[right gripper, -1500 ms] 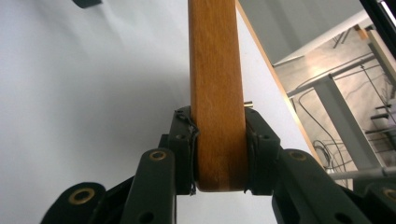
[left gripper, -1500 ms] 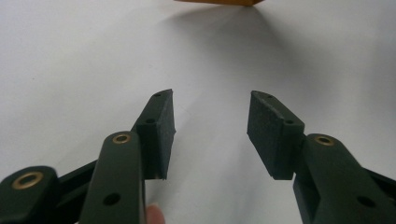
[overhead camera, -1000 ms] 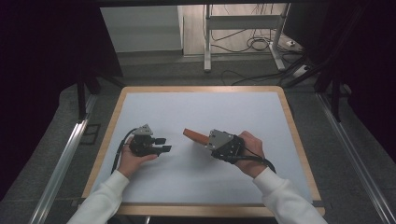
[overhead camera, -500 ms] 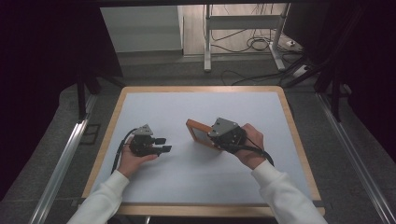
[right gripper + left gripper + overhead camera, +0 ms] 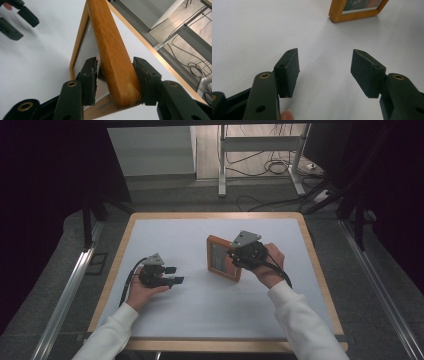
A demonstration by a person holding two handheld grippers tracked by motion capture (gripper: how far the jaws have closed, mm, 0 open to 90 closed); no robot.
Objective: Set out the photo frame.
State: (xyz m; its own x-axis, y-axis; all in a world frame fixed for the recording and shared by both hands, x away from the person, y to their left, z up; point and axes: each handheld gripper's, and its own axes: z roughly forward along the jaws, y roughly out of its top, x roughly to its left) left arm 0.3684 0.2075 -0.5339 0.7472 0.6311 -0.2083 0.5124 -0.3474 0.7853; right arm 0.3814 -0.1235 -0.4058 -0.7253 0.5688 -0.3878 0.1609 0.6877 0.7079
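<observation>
Now my right claw [image 5: 115, 75] straddles the upright wooden picture frame [image 5: 110, 50], jaws just opening; left claw [image 5: 324, 67] gapes empty, opening, over the white desk [image 5: 249, 30].

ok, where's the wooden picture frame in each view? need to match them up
High view: wooden picture frame stands at table centre, just left of the right gripper.
Left gripper view: its lower corner sits at the top edge, right of centre, beyond the open jaws of the left gripper.
Right gripper view: its wooden edge runs up the middle, between the jaws.
Shared landmark: the white table top.
</observation>
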